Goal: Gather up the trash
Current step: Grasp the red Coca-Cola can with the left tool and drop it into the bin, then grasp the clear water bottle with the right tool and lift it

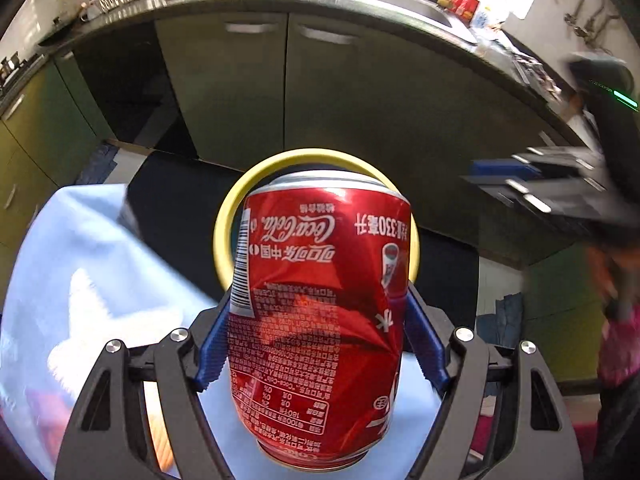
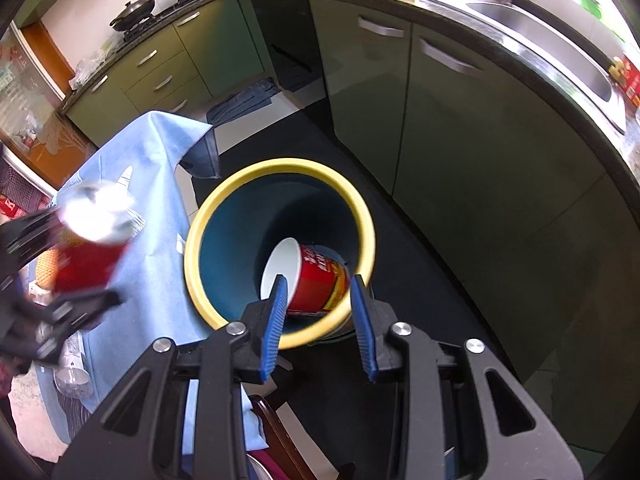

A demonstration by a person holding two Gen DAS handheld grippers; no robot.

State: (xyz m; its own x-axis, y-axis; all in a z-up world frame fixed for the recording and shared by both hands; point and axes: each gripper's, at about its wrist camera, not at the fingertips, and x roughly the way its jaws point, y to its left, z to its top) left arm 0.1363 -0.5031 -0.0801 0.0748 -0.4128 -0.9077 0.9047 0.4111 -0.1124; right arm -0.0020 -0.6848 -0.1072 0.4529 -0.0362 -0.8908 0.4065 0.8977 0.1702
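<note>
Lying in bin (image 2: 200, 240): red cup (image 2: 316, 280).

can (image 1: 320, 320): red Coca-Cola can, dented and creased, print upside down, clamped between the blue pads of the left tongs (image 1: 316, 340), its far end pointing toward the bin; blurred at the left in the right wrist view
bin (image 2: 352, 200): round, yellow rim, dark blue inside, standing on the dark floor beside the blue-covered surface (image 2: 152, 200)
cup (image 2: 308, 280): red paper noodle cup, white inside, lying on its side at the bottom of the bin, mouth facing left
</note>
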